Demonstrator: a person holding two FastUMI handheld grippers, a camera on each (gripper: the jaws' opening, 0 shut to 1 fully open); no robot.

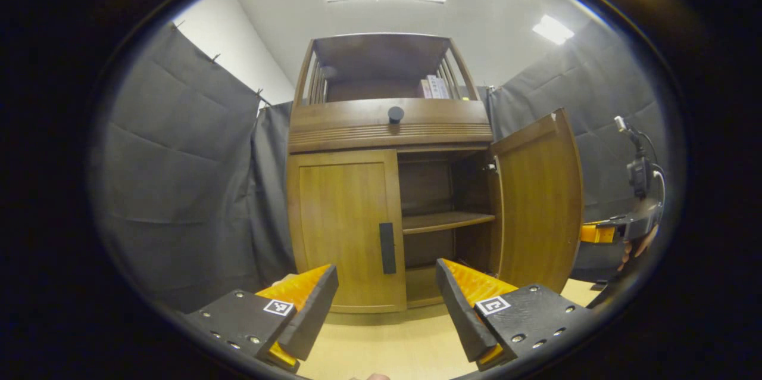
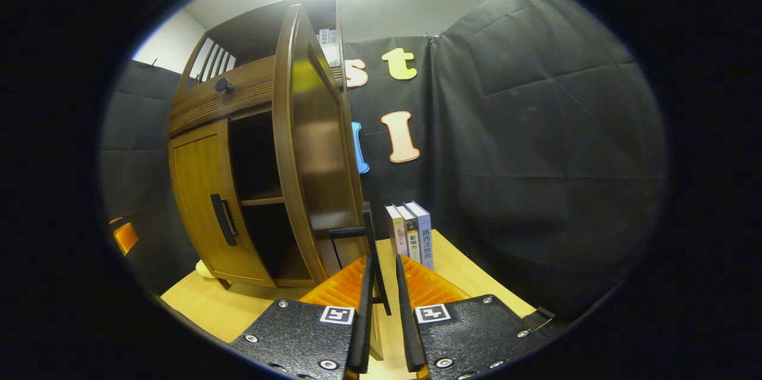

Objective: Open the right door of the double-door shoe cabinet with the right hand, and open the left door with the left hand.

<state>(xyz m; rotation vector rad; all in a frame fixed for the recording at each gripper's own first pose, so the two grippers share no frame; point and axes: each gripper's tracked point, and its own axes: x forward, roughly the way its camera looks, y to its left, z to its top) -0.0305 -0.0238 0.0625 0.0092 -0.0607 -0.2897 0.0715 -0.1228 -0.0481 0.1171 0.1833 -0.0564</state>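
Black cloth walls enclose a pale tabletop carrying the shoe cabinet. Right door stands swung open; its handle sits between the nearly closed fingers of the right tool, contact unconfirmed. Left door is shut. Left tool gapes empty; the upright left handle lies at 12 o'clock, apart. Compartment shelf appears bare.
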